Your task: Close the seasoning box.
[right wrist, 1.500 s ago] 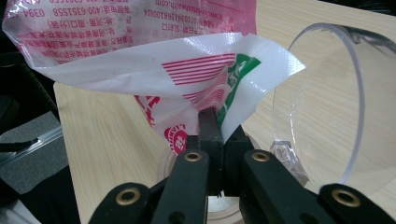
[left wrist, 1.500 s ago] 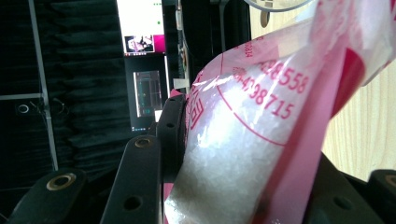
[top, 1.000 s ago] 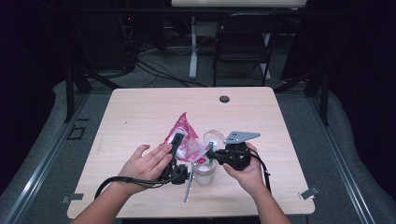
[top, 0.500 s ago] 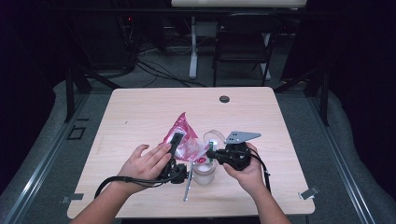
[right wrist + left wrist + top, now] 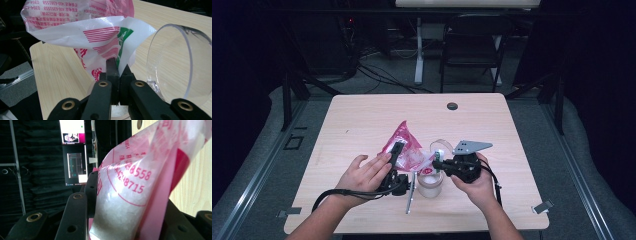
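Black right tool (image 5: 117,72) is clamped on the white corner of a pink-and-white plastic bag (image 5: 408,150) of granules; left tool (image 5: 396,162) grips its body at nine o'clock, tilting it over a clear jar (image 5: 430,184) mid-counter (image 5: 362,115).

Pretty dark room w/ black curtains all round. Light wood table (image 5: 362,120) on grey floor (image 5: 562,150), folding chair (image 5: 472,50) at the far side, cables (image 5: 377,75) on the floor far left.
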{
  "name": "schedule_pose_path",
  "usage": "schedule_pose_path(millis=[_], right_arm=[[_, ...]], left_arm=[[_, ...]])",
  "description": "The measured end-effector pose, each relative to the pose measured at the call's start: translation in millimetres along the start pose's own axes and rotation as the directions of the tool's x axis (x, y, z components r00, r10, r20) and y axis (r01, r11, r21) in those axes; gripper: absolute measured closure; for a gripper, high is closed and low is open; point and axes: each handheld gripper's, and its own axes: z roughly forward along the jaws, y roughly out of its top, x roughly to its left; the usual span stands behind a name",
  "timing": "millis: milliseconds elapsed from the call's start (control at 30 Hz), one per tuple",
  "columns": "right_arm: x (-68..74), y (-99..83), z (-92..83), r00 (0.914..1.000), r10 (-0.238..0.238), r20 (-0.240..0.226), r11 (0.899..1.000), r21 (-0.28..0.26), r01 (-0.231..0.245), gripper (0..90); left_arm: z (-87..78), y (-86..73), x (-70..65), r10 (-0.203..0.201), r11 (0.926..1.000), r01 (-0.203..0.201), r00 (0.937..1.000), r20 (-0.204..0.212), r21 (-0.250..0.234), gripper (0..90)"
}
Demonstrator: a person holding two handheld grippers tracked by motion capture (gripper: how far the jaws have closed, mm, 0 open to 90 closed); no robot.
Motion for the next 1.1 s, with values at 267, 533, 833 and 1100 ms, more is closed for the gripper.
schedule_pose_path(millis=[267,533,833,1100], right_arm=[[2.0,1.4,-1.0,1.0,-0.006,0.0,1.0,-0.004,0.006,90.0],[2.9,2.1,-1.5,1.0,-0.007,0.0,1.0,-0.013,0.007,90.0],[4.0,3.2,-2.6,0.9999,-0.016,0.001,1.0,-0.009,0.016,90.0],[4.9,3.5,-2.4,0.9998,-0.018,0.002,1.0,-0.016,0.018,90.0]], left_arm=[[0.6,-3.1,-0.4,-0.015,0.9999,0.015,0.9999,-0.001,0.008,65.7],[1.2,-3.4,0.2,-0.006,0.9999,0.006,0.9999,-0.009,0.008,65.5],[2.4,-4.7,-1.4,-0.012,0.9998,0.012,0.9999,0.002,0.019,65.1],[3.3,-7.1,-4.2,-0.029,0.9992,0.029,0.9995,0.012,0.029,65.2]])
